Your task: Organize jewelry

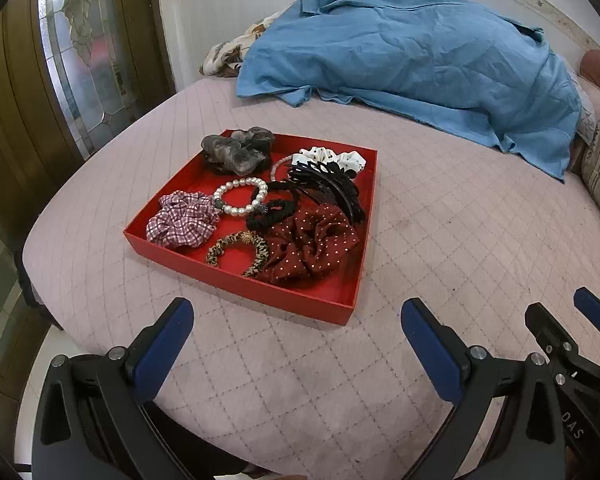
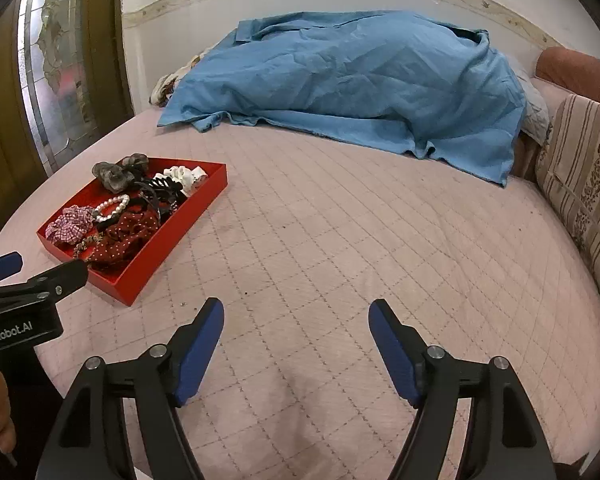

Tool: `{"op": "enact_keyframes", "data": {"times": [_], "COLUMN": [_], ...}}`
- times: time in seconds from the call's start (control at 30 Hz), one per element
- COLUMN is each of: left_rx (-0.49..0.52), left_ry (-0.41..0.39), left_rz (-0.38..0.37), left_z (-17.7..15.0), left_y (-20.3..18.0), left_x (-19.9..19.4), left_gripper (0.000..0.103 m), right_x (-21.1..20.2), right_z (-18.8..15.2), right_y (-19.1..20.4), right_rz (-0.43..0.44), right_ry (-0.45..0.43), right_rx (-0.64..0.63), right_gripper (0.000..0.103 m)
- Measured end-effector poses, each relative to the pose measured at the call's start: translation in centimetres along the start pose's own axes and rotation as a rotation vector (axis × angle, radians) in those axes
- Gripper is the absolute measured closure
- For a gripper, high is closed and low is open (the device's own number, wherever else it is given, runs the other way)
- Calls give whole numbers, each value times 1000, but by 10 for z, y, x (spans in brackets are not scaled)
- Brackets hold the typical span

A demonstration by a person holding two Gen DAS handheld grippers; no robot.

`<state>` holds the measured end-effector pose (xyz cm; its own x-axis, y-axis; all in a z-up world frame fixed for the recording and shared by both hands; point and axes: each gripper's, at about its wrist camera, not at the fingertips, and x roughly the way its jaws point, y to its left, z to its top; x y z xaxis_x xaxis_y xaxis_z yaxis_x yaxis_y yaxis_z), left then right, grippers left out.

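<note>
1. On the pink quilted bed (image 1: 440,240), a red tray (image 1: 236,276) was seen, filled with jewelry and hair pieces — a pearl bracelet (image 1: 242,196), a dark red dotted scrunchie (image 1: 312,244) and a black claw clip (image 1: 332,188).
2. Just short of the tray's near edge, the left gripper (image 1: 296,332) was held with fingers spread, nothing between them.
3. Well to the tray's right, the right gripper (image 2: 296,332) was held open over bare quilt — likewise empty.
4. Behind, a blue sheet (image 2: 352,80) was draped.
</note>
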<state>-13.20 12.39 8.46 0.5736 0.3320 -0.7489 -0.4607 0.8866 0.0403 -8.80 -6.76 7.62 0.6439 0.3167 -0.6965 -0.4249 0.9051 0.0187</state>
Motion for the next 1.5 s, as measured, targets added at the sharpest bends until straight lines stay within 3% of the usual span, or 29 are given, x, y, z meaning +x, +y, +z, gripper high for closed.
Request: {"op": "enact_keyframes", "data": {"times": [0.97, 1.27, 1.5], "left_rx": [-5, -5, -11], "left_ry": [14, -53, -52], "left_rz": [-29, -15, -17], "left_z": [-5, -4, -4], "left_y": [4, 2, 4], "left_x": [-1, -14, -15], "left_gripper": [0, 0, 0], "right_x": [-7, -10, -13], "right_z": [-1, 0, 0], "right_y": [10, 9, 9], "right_rz": [-2, -4, -6], "right_ry": [-17, -30, -41], "right_rx": [-15, -16, -19], "right_gripper": [23, 23, 22]}}
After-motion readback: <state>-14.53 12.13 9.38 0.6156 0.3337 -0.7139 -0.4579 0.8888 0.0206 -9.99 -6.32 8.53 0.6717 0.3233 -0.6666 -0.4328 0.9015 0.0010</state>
